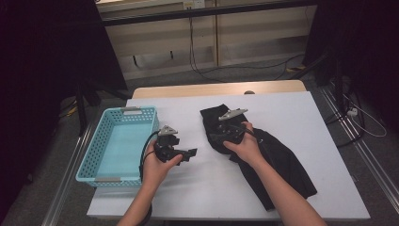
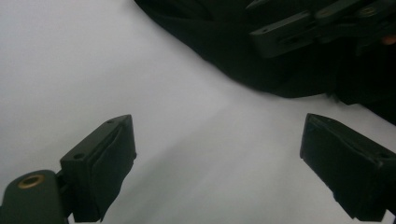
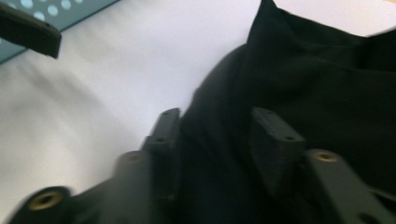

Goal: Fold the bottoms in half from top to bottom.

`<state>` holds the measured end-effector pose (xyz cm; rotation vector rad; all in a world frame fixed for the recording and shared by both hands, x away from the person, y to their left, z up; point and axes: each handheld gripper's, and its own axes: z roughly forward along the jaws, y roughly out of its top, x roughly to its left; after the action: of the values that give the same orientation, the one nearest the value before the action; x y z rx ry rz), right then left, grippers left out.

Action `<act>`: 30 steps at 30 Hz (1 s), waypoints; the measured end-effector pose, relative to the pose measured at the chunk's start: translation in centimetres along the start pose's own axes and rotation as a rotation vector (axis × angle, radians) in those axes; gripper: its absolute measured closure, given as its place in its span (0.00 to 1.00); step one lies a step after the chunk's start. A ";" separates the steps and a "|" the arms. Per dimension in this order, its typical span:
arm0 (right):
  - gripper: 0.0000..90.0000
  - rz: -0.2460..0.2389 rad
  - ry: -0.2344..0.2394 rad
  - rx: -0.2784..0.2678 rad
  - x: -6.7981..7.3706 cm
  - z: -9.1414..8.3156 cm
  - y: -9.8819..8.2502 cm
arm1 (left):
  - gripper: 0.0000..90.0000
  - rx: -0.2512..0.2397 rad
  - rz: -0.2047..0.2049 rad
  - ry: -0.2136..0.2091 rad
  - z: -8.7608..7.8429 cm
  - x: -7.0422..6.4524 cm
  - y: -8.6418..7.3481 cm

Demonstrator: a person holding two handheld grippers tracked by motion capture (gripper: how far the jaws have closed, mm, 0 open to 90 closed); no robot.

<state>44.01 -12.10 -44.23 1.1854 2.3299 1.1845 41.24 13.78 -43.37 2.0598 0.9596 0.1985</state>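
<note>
A: High view, left to right from the basket [image 1: 117,143]?

B: Item one, blue basket at the left edge of the white table [image 1: 291,122]. Item two, left gripper [image 1: 186,153] just right of the basket, over bare table, jaws spread wide with nothing between them.

A: Beyond it?

B: Item three, black cloth [image 1: 282,165], well right of the basket. Item four, right gripper [image 1: 219,136] on the cloth's near-basket end, jaws partly closed around a fold of it.
</note>
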 end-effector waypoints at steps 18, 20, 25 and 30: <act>0.26 0.048 -0.170 -0.050 -3.0 -9.4 -5.0 | 0.14 0.021 0.004 -0.013 3.2 0.0 2.8; 0.26 0.046 -0.176 -0.054 -2.9 -10.0 -5.6 | 0.15 0.017 -0.003 -0.013 3.6 0.1 3.2; 0.26 0.042 -0.188 -0.048 -2.9 -11.1 -6.8 | 0.20 0.020 -0.004 -0.008 4.8 0.3 3.6; 0.25 0.047 -0.195 -0.049 -2.9 -11.5 -7.5 | 0.25 0.024 -0.022 -0.009 6.4 0.3 3.8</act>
<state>35.35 -23.16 -43.11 1.2837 2.1295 1.0813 46.45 8.56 -44.70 2.0699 0.9825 0.1662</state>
